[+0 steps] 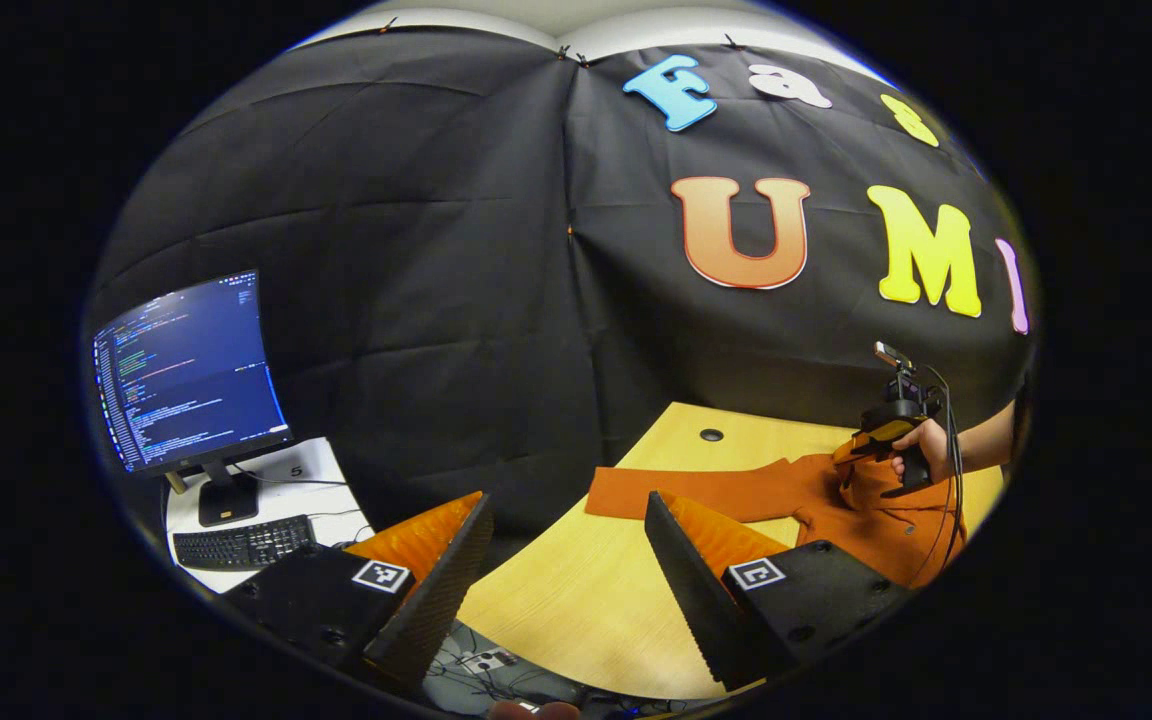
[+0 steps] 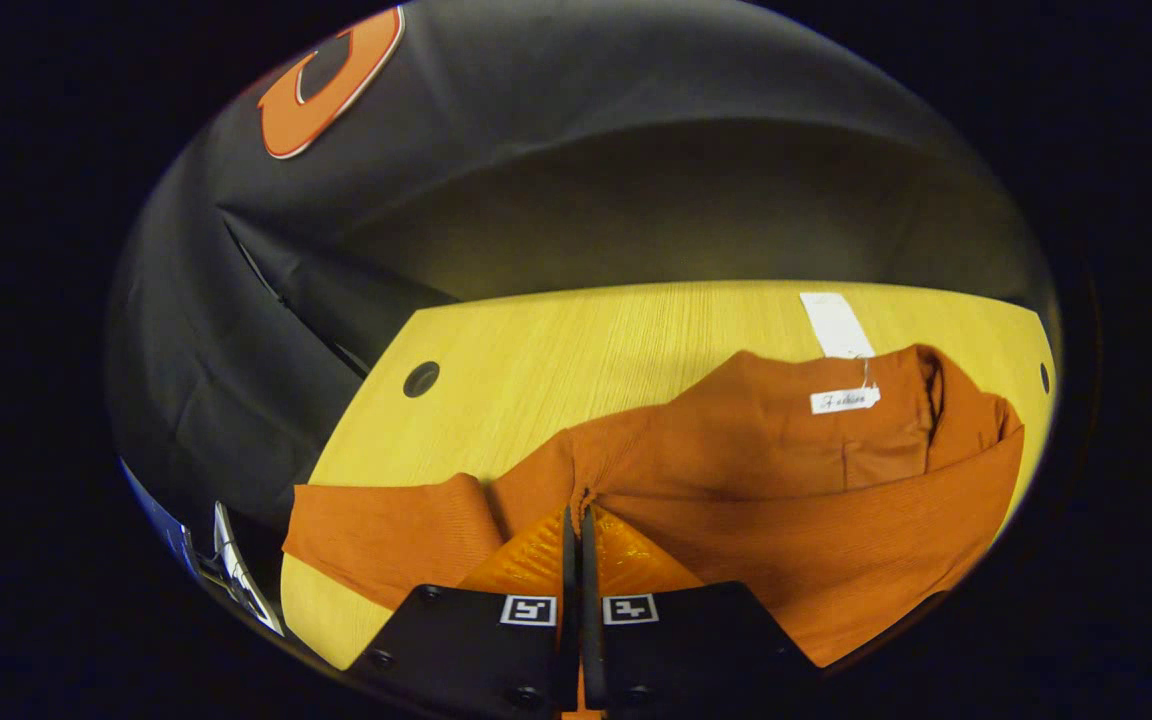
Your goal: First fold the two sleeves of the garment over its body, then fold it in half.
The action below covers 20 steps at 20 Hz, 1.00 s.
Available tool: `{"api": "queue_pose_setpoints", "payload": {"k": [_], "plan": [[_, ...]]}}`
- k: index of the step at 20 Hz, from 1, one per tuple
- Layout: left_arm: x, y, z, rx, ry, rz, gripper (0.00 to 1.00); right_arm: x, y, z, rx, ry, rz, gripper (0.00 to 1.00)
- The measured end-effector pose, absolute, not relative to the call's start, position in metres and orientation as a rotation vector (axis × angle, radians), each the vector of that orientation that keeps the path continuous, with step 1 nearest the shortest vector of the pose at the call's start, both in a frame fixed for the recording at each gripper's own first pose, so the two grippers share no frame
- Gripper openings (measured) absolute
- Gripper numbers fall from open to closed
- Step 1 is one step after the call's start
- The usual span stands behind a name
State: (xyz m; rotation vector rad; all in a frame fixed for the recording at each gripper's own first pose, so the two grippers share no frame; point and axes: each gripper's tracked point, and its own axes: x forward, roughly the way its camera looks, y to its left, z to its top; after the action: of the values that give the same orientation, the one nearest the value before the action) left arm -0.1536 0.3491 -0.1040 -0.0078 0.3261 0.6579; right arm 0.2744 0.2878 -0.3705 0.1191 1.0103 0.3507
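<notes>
An orange garment (image 2: 786,480) lies on the wooden table (image 2: 556,350), a white tag (image 2: 844,400) near its collar. One sleeve (image 2: 386,535) stretches flat toward the left. My right gripper (image 2: 577,512) is shut on a pinch of cloth where that sleeve meets the body. In the left gripper view the garment (image 1: 736,492) lies at the right, and a hand holds the right gripper (image 1: 861,450) on its raised cloth. My left gripper (image 1: 568,500) hovers open over the table's near-left edge, short of the sleeve end, with nothing between its fingers.
A monitor (image 1: 186,370) and a keyboard (image 1: 241,542) stand on a white desk to the left of the table. The table has a cable hole (image 1: 711,435) near its back edge. Black cloth walls close in behind. Cables (image 1: 496,665) lie below the table's front edge.
</notes>
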Motion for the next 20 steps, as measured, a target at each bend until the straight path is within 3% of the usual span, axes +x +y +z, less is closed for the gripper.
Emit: {"api": "queue_pose_setpoints", "payload": {"k": [5, 6, 9, 11, 12, 20], "plan": [[-0.144, 0.342, -0.112, -0.04, 0.33, 0.639, 1.0, 0.276, 0.298, -0.36, 0.171, 1.001, 0.377, 0.16], [-0.138, 0.339, -0.112, -0.047, 0.318, 0.619, 1.0, 0.274, 0.301, -0.352, 0.186, 0.983, 0.381, 0.14], [-0.111, 0.332, -0.102, -0.068, 0.259, 0.558, 0.99, 0.269, 0.294, -0.323, 0.183, 0.934, 0.406, 0.46], [-0.094, 0.327, -0.101, -0.084, 0.24, 0.52, 0.99, 0.255, 0.283, -0.295, 0.166, 0.894, 0.429, 0.76], [-0.085, 0.327, -0.098, -0.077, 0.22, 0.503, 0.99, 0.245, 0.276, -0.278, 0.164, 0.872, 0.443, 0.86], [0.002, 0.364, -0.14, -0.097, 0.262, 0.303, 0.99, 0.114, 0.204, -0.14, 0.201, 0.725, 0.592, 0.86]]}}
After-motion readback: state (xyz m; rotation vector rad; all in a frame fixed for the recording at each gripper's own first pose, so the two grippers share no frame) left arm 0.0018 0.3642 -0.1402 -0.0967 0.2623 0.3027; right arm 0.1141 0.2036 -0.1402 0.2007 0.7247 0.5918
